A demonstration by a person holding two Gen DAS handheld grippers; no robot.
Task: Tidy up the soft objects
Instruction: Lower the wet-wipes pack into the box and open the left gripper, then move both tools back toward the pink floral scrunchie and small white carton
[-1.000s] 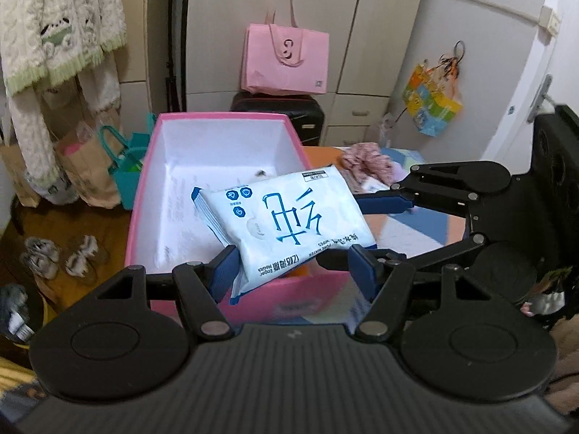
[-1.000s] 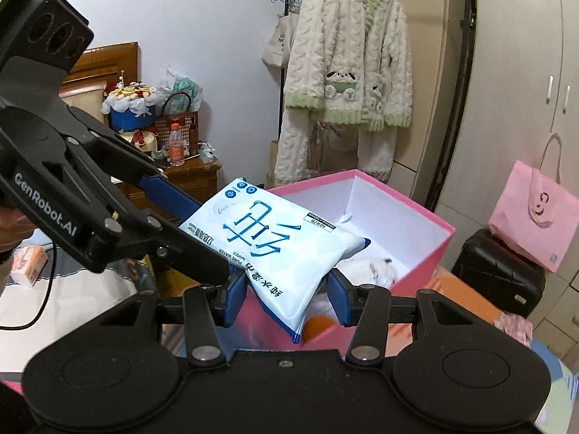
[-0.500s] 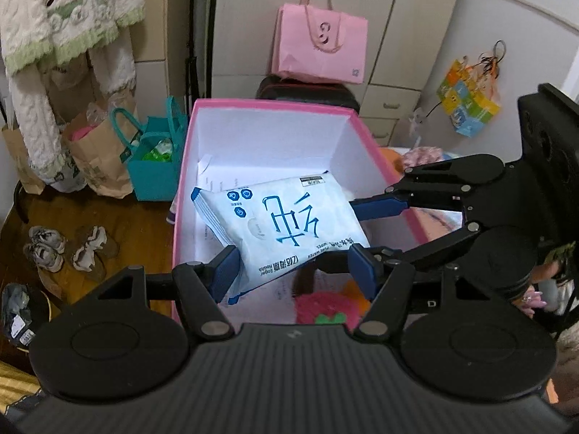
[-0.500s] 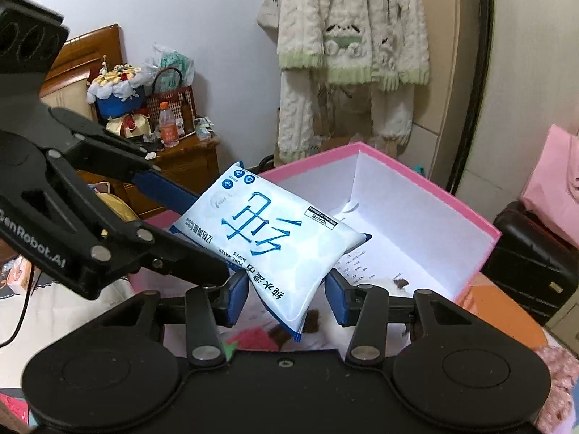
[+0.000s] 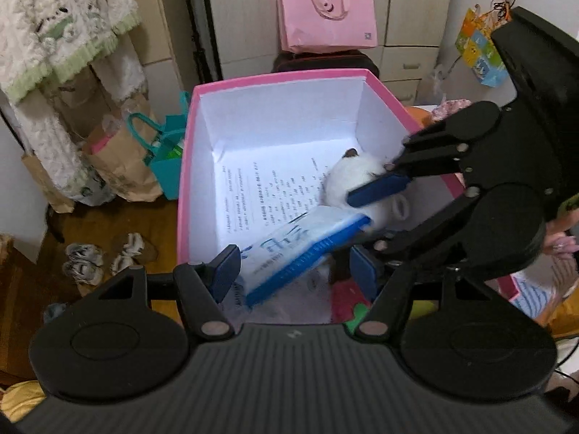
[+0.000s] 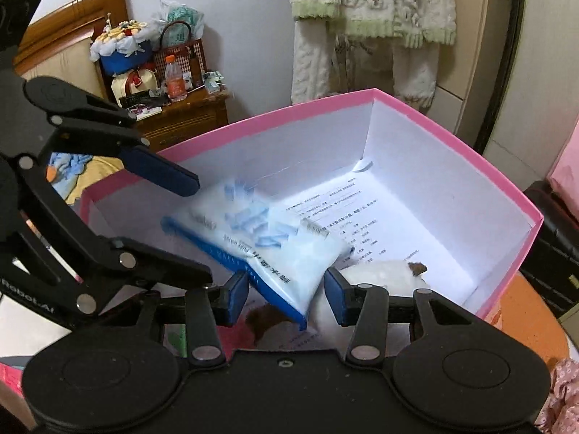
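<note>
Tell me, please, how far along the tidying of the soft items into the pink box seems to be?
Well underway. Already done: a white plush toy lies in the pink box on a printed sheet. In hand: the wet wipes pack is motion-blurred inside the box, between the open left gripper and open right gripper, apparently just let go. Left: possibly the floral fabric beyond the box.

Home bedroom indicated. Wooden headboard (image 6: 54, 54) and cluttered bedside cabinet (image 6: 181, 115) seen against wall; fleece pyjamas (image 6: 372, 18) hung beside wardrobe doors (image 5: 416, 3). Pink tote (image 5: 325, 14) set on suitcase (image 5: 325, 61), slippers (image 5: 105, 256) left on wooden floor (image 5: 108, 224).
</note>
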